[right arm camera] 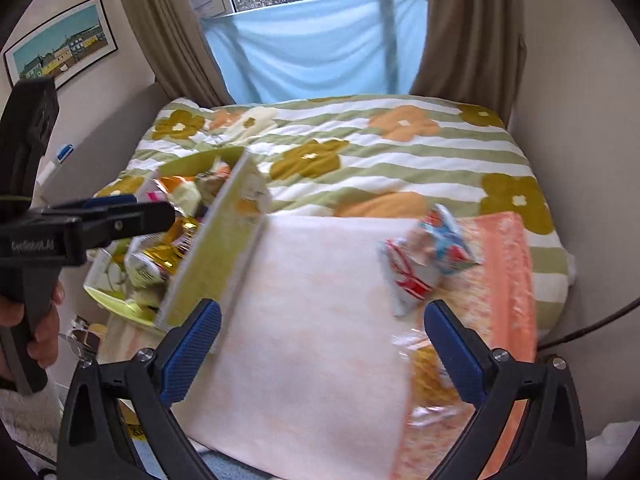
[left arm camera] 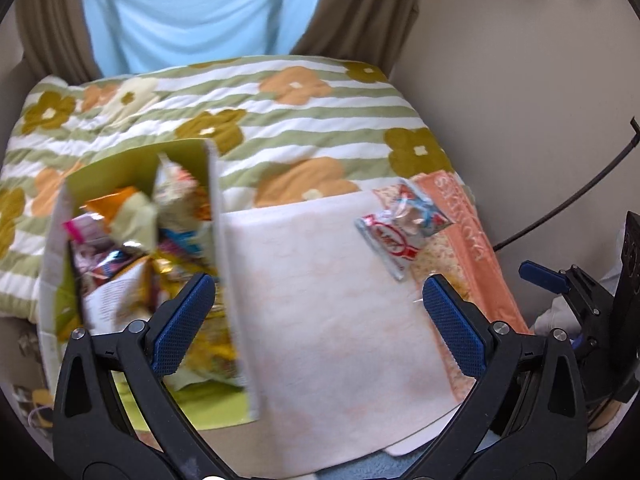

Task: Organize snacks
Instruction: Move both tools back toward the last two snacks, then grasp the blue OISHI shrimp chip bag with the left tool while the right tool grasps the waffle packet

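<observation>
Both grippers are open and hold nothing. The left gripper (left arm camera: 318, 320) hangs over a white cloth (left arm camera: 332, 304) on the bed (left arm camera: 320, 120), its left finger over a green box (left arm camera: 132, 248) crammed with snack packets (left arm camera: 168, 216). The right gripper (right arm camera: 322, 344) hangs over the same cloth, with a yellow packet (right arm camera: 430, 376) just inside its right finger. A red, white and blue packet (left arm camera: 400, 228) lies at the cloth's right edge, partly on an orange box (left arm camera: 480, 256).
</observation>
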### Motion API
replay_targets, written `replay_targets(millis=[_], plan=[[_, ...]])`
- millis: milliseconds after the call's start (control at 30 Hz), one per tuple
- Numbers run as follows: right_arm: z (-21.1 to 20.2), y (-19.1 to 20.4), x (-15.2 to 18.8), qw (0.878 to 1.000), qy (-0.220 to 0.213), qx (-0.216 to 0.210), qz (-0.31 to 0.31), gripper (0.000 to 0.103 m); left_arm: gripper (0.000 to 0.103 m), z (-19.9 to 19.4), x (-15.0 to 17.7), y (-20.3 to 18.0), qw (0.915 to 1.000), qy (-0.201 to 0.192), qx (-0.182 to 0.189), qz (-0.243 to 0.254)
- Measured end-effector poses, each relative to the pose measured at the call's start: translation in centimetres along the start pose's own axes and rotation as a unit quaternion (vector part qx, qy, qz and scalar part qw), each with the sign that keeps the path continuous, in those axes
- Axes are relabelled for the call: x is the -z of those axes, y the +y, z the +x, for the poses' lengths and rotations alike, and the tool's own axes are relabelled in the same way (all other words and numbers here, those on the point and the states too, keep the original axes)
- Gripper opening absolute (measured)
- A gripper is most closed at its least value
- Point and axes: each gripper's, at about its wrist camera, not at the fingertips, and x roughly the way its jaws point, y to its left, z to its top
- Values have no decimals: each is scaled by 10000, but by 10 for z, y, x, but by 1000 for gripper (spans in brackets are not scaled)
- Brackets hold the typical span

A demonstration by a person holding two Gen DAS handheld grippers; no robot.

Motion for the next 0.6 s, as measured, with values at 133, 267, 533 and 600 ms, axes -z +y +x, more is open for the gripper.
replay_targets(millis=[133, 267, 533, 600], plan=[[-2, -42, 11, 9995, 149, 222, -148, 101, 103, 36, -11, -49, 9993, 176, 81, 309], [8, -70, 25, 9978, 399, 456, -279, 101, 103, 73, -22, -83, 9955, 437, 114, 828], [47, -97, 49, 9944, 873, 517, -302, 101, 103, 168, -39, -122, 9702, 1212, 177, 2090], [58, -97, 53, 9929, 976, 546, -395, 101, 103, 197, -42, -130, 9592, 1450, 192, 2421]])
